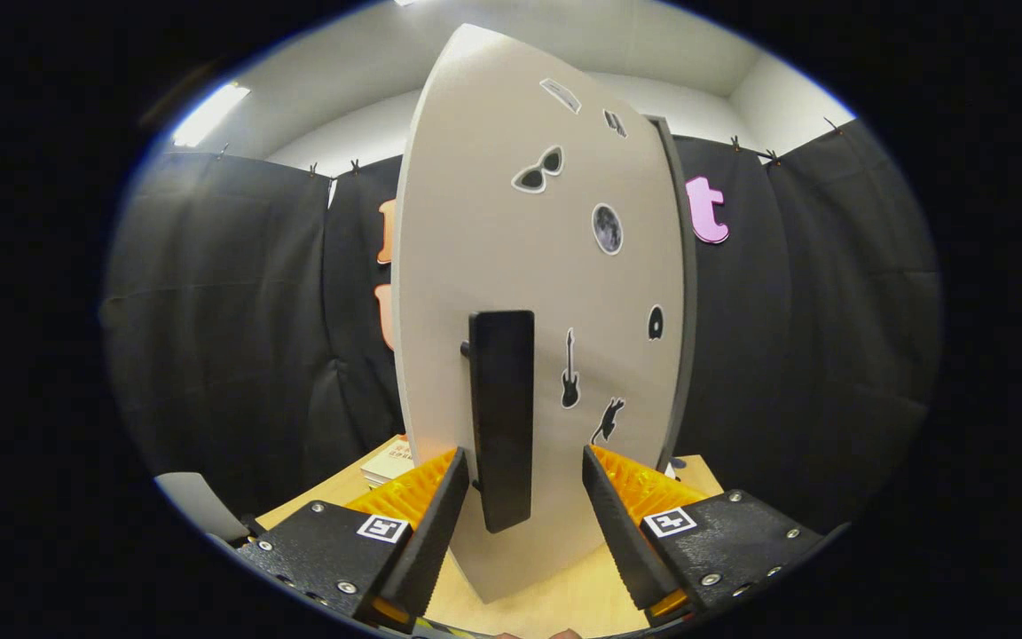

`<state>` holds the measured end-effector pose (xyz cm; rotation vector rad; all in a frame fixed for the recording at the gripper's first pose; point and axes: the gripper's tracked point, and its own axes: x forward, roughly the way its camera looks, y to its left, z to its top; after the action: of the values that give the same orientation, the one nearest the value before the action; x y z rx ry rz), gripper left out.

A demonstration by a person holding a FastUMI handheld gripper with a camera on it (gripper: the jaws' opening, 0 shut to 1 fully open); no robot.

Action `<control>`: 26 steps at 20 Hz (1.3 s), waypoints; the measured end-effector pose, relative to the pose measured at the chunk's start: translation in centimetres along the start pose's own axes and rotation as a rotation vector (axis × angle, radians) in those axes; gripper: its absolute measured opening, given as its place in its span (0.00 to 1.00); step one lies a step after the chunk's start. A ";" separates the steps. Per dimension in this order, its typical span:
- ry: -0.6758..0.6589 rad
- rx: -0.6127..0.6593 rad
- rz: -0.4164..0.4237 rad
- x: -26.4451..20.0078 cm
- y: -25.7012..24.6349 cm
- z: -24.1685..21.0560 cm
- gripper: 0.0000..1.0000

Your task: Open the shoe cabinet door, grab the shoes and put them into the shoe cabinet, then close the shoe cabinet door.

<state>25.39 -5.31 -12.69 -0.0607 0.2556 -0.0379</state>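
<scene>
The shoe cabinet door (520, 266) is a pale grey panel with several small stickers, standing straight ahead and close. A tall black bar handle (500, 417) is fixed upright on its lower part. My gripper (524, 484) is open, one finger on each side of the handle's lower end. The left finger (440, 524) lies very near the handle's edge; the right finger (617, 524) stands well clear of it. The door's dark far edge (687, 293) runs down its right side. No shoes are visible.
A light wooden tabletop (555, 595) lies under the cabinet. A small stack of books (391, 463) rests on it to the left of the door. Black cloth walls (236, 337) surround the booth on both sides.
</scene>
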 end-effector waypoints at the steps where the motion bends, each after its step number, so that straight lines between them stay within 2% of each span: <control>1: -0.001 0.009 -0.003 0.8 0.8 0.1 0.82; 8: -0.002 0.006 -0.012 6.4 4.7 1.4 0.82; 16: -0.006 -0.022 -0.022 11.1 5.7 2.3 0.81; 21: -0.010 0.020 -0.036 14.6 6.6 2.6 0.81; 26: -0.039 -0.056 -0.080 15.7 6.9 2.9 0.81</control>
<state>41.55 1.00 -14.30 -0.1274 0.2154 -0.1089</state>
